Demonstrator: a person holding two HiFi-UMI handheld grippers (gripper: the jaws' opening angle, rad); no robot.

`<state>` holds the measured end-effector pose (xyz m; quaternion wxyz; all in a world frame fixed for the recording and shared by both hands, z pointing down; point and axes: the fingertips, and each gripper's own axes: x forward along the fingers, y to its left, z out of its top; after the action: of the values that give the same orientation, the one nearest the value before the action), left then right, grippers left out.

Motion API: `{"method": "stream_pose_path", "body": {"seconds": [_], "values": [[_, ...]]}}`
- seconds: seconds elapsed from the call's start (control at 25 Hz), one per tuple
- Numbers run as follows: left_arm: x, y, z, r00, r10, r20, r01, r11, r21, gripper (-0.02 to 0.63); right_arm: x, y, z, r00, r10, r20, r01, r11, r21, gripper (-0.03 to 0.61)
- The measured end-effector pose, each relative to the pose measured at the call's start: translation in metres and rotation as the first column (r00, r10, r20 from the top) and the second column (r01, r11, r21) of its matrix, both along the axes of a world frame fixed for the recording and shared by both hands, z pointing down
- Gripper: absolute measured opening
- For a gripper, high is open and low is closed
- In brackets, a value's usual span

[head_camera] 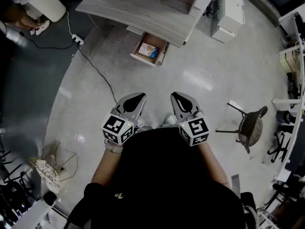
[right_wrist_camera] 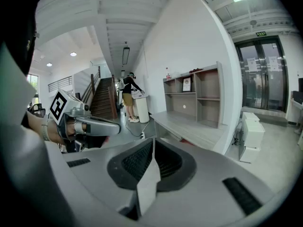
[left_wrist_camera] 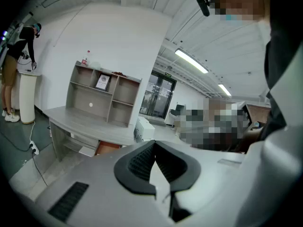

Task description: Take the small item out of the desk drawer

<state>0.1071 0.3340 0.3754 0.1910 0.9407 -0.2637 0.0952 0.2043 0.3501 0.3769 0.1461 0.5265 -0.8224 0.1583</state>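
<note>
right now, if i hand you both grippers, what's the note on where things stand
Left gripper: fingers shut, nothing between them, held low in front of the body.
Right gripper: fingers shut, empty, beside the left one.
Drawer: under the desk, already open, across the floor and well ahead of both grippers.
Small item: a pale packet with some blue, lying inside the drawer.
Done: drawer is open.
Left: walk up, open one gripper, close it on the item, lift it out.

The desk drawer (head_camera: pixel 142 59) stands pulled open, with a small pale-and-blue item (head_camera: pixel 148 50) lying flat inside it.
</note>
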Motion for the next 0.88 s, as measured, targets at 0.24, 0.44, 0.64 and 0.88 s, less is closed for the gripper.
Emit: {"method": "stream_pose_path", "body": {"seconds": [0.24,0.44,0.64,0.88], "values": [[-0.065,-0.011,0.009,0.999,-0.039,-0.012,0.039,0.999,-0.033,0.009,-0.062,-0.016,0.005,0.999,-0.045,0.006,0.046,0.999,-0.014,0.009],[-0.128,-0.026,0.017,0.997,-0.081,-0.007,0.081,0.996,-0.028,0.009,-0.12,-0.035,0.017,0.996,-0.089,0.03,0.09,0.995,-0.029,0.011],[-0.167,-0.051,0.021,0.99,-0.144,-0.01,0.144,0.989,-0.036,0.009,-0.143,-0.068,0.024,0.994,-0.103,0.03,0.104,0.993,-0.046,0.011],[-0.183,-0.104,0.032,0.983,-0.183,0.009,0.183,0.982,-0.047,0.009,-0.158,-0.132,0.035,0.99,-0.137,0.043,0.139,0.989,-0.056,0.011]]}}
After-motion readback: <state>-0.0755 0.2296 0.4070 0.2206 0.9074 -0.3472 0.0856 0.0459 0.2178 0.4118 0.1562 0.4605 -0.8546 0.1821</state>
